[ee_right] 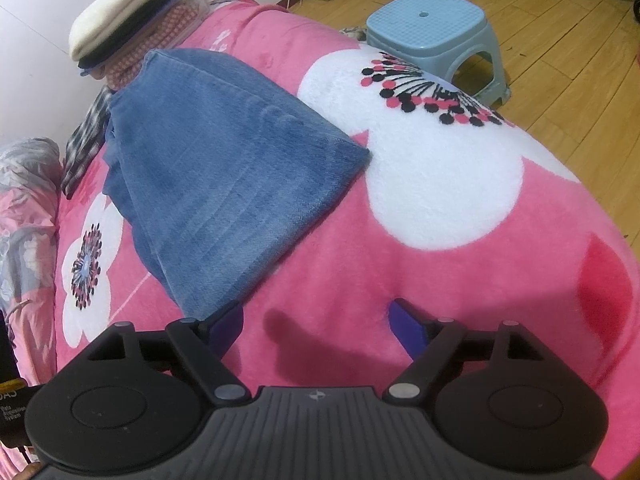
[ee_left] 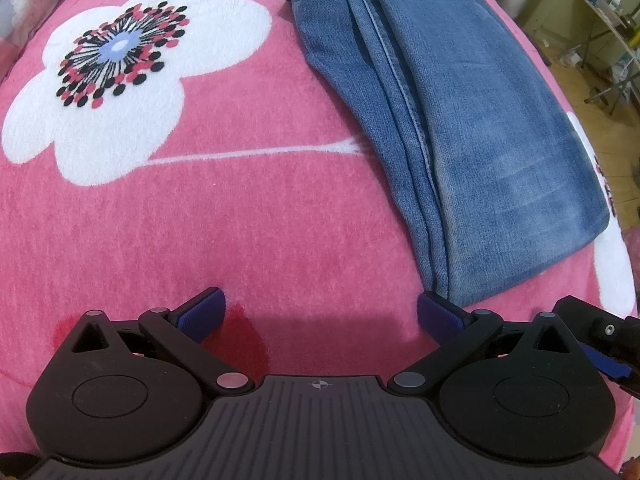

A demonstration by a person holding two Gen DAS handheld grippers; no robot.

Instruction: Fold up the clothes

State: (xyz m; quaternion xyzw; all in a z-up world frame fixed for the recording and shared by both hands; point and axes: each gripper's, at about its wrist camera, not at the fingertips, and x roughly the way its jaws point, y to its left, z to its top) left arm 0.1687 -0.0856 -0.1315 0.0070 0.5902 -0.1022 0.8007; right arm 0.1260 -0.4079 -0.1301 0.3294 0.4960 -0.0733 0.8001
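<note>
- One broad pink fleece blanket (ee_left: 200,216) printed with big white flowers covers the whole bed; in the right wrist view the same blanket (ee_right: 460,280) runs to the bed's far edge, where wooden floorboards (ee_right: 560,40) begin.
- One pair of faded blue denim jeans (ee_left: 460,120), folded lengthwise into a long flat band, lies on the blanket. In the left wrist view it runs from the far centre down to the near right, its near end just beside the right finger of the left gripper. In the right wrist view the jeans (ee_right: 224,168) lie left of centre, their near corner just beside the left finger of the right gripper.
- A stack of folded clothes (ee_right: 128,28), white on top with dark and pink checked layers under it, stands at the far left beyond the jeans.
- A dark plaid garment (ee_right: 86,140) lies along the left side of the jeans, touching them.
- A light blue plastic stool (ee_right: 436,36) stands on the floor just beyond the bed's edge.
- The left gripper (ee_left: 320,312) hangs over bare blanket with its blue-padded jaws spread wide and nothing between them.
- The right gripper (ee_right: 316,320) likewise has its jaws spread wide over the blanket, holding nothing; part of it (ee_left: 596,340) shows at the right edge of the left wrist view.
</note>
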